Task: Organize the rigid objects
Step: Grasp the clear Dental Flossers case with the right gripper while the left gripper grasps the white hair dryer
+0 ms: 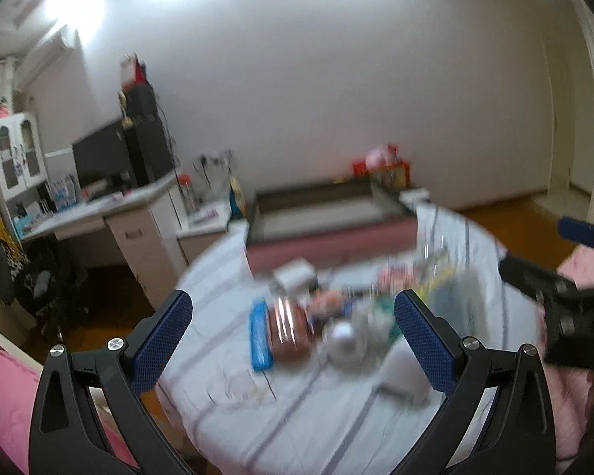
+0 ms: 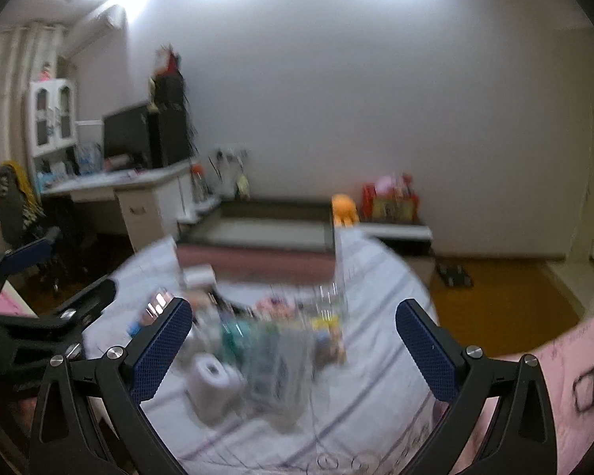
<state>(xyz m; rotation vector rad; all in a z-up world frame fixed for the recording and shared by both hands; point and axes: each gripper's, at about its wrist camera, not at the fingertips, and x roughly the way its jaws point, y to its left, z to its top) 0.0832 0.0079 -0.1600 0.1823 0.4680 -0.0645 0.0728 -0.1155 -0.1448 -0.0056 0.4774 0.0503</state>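
Both grippers, left gripper point(image 1: 293, 340) and right gripper point(image 2: 293, 342), spread wide (empty) above blurred clutter point(image 2: 265, 340).

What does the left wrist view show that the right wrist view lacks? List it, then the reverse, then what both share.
Only the left wrist view: a blue flat case lying beside a shiny brown packet, and the right claw at its right edge.

Only the right wrist view: an orange plush toy by the wall, a dark item on the floor, and the left claw at its left edge.

Both: the round table with a striped cloth, blurred clutter, a white roll, the desk with a dark monitor, and each view's own claw open.
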